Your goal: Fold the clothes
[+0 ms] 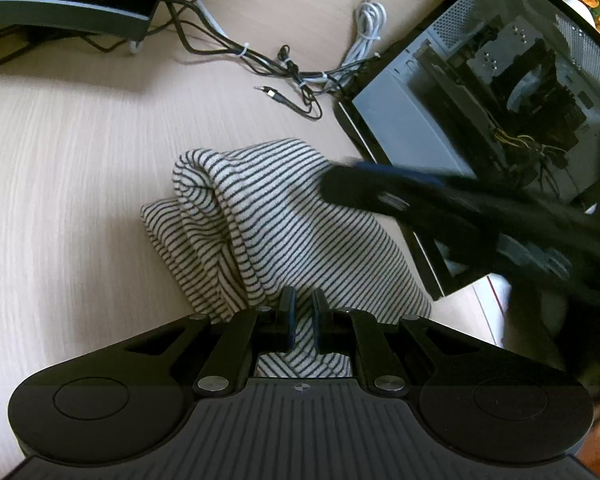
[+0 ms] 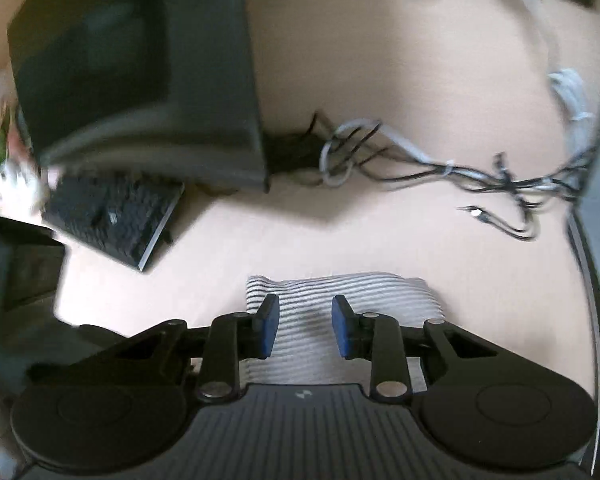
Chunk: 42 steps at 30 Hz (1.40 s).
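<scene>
A grey-and-black striped garment (image 1: 268,220) lies bunched and partly folded on the pale wooden table (image 1: 60,200). My left gripper (image 1: 304,308) is at its near edge, shut with a fold of the striped cloth pinched between the blue pads. My right gripper (image 1: 340,184) reaches in from the right as a dark blur over the garment's far right corner. In the right wrist view my right gripper (image 2: 305,320) stands open above the striped garment (image 2: 380,292). Its blue pads are well apart and nothing is pressed between them.
An open computer case (image 1: 500,80) lies right of the garment, close to its edge. Tied cables (image 1: 292,68) trail across the table behind it. A monitor (image 2: 140,72) and a black keyboard (image 2: 112,216) stand at the back left. Orange flowers (image 1: 596,4) show at the far right.
</scene>
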### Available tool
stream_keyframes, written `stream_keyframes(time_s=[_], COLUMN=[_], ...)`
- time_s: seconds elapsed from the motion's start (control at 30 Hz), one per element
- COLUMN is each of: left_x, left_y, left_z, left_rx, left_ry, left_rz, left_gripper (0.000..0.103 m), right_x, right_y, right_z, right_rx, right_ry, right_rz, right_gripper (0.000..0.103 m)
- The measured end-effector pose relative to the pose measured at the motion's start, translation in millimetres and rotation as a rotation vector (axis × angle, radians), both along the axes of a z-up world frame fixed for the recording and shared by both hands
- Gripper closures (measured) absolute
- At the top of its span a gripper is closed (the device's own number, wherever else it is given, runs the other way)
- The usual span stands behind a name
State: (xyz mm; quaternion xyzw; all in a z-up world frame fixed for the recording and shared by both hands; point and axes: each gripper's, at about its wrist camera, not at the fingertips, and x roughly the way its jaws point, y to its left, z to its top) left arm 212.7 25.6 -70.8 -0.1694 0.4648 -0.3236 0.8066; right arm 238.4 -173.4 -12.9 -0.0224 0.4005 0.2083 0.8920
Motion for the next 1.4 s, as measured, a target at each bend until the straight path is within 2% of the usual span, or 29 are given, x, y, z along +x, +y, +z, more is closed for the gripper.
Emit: stream_keyframes(time_s=[0.07, 0.17, 0.23, 0.3, 0.33, 0.37, 0.47, 0.63, 0.7, 0.77, 0.83, 0.97, 1.03, 1.1, 1.23, 1.33, 1.4], left_x=[-1, -1, -1, 0, 0, 0, -1, -4, -7, -13, -19, -35, -44, -52, -58, -60, -61], left_y=[1, -1, 0, 2, 3, 4, 7, 12, 8, -1, -12, -28, -28, -29, -35, -42, -47], left_z=[-1, -2, -3, -5, -6, -8, -12, -20, -17, -12, -6, 11, 20, 25, 9, -13, -23], left_rx=[-0.001, 0.019, 0.016, -0.003, -0.013, -0.023, -0.059, -0.124, -0.109, -0.063, -0.039, 0.004, -0.006, 0.014, 0.022, 0.022, 0.018], left_ry=[-0.003, -0.031, -0.028, -0.012, -0.007, -0.002, 0.010, 0.046, 0.049, 0.032, 0.019, -0.027, -0.040, -0.058, -0.020, 0.066, 0.092], left_rz=[-0.006, -0.002, -0.003, -0.010, -0.006, -0.001, 0.020, 0.098, 0.137, 0.172, 0.209, 0.298, 0.368, 0.442, 0.537, 0.553, 0.558], left_gripper=[0.093, 0.093, 0.093, 0.093, 0.093, 0.093, 0.093, 0.093, 0.093, 0.092, 0.073, 0.058, 0.037, 0.022, 0.015, 0.015, 0.015], right_x=[15, 22, 17, 3, -6, -19, -56, -91, -89, -83, -80, -80, -79, -76, -57, -47, -42], right_y=[11, 19, 20, 9, 2, -6, -29, -54, -66, -76, -82, -92, -100, -109, -120, -122, -121], right_z=[-19, -35, -30, -17, -10, -5, 6, -27, -42, -50, -51, -31, -19, -9, -12, -20, -25], right_rx=[-0.088, -0.119, -0.113, -0.083, -0.074, -0.081, -0.106, -0.184, -0.139, -0.094, -0.062, -0.057, -0.041, -0.024, 0.014, 0.027, 0.044], right_ry=[0.043, 0.039, 0.021, -0.013, -0.033, -0.056, -0.116, -0.068, -0.043, -0.018, -0.016, -0.111, -0.153, -0.188, -0.164, -0.124, -0.101], right_rz=[0.026, 0.018, 0.004, -0.023, -0.045, -0.075, -0.155, -0.125, -0.134, -0.145, -0.113, 0.000, 0.041, 0.078, 0.103, 0.090, 0.102], right_gripper=[0.073, 0.071, 0.071, 0.065, 0.055, 0.039, 0.016, 0.007, 0.004, 0.000, 0.000, 0.000, 0.000, 0.000, 0.000, 0.000, 0.000])
